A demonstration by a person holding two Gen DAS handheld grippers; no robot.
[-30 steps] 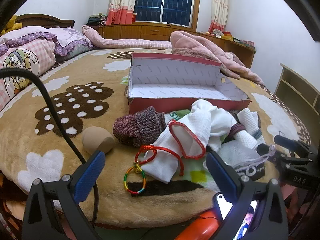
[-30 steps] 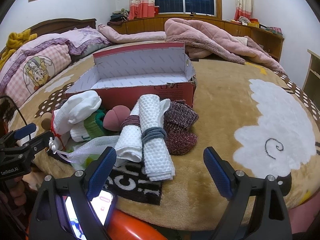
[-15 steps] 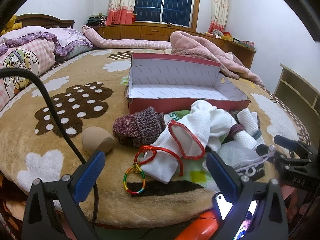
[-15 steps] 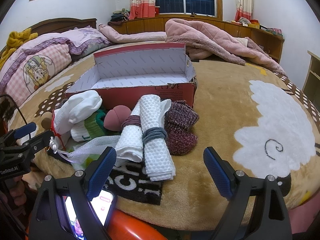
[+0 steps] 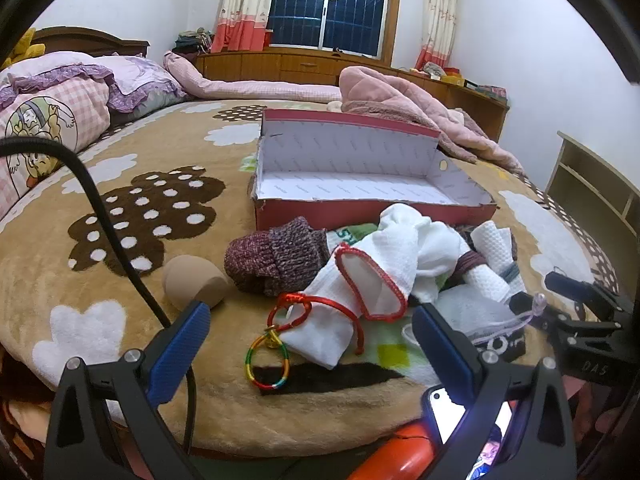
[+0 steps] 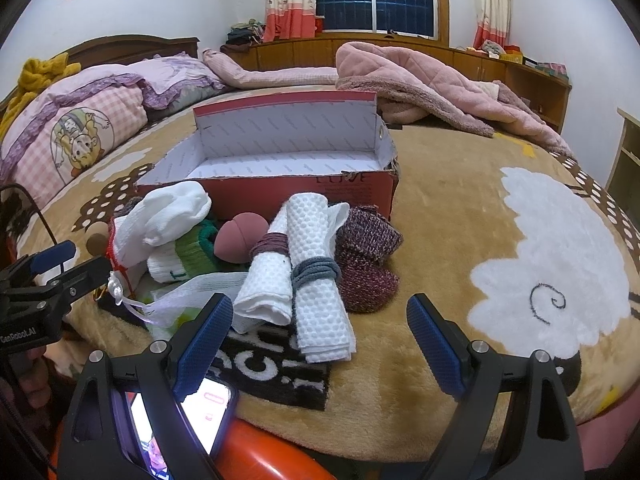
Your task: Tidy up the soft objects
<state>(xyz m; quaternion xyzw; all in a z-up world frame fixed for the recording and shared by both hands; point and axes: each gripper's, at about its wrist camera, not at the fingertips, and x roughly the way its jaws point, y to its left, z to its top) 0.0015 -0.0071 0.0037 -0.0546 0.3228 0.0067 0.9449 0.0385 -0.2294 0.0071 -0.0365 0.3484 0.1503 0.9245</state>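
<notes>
Both grippers hover over the near edge of the bed with jaws spread wide and nothing between the pads. Left gripper (image 5: pixel 310 322) points at a white cloth pouch with red trim (image 5: pixel 360 292); a red cord (image 5: pixel 320 304) and a multicoloured ring (image 5: pixel 267 364) lie just beside it on the near side. Left of the pouch sit a maroon knitted item (image 5: pixel 276 256) and, farther left, a tan egg-shaped sponge (image 5: pixel 192 280). Right gripper (image 6: pixel 320 320) points at two rolled white towels: one tied with a grey band (image 6: pixel 318 276), one tied with a maroon band (image 6: pixel 266 276), touching side by side. A second maroon knitted item (image 6: pixel 366 260) lies against the right of the rolls. A pink sponge (image 6: pixel 238 236) and a white mesh bag (image 6: pixel 192 292) lie to the left. Beyond the pile, an open red box (image 6: pixel 304 196) with a white interior stands on the brown patterned blanket (image 6: pixel 448 208). A lit phone (image 6: pixel 196 408) sits below the right gripper.
</notes>
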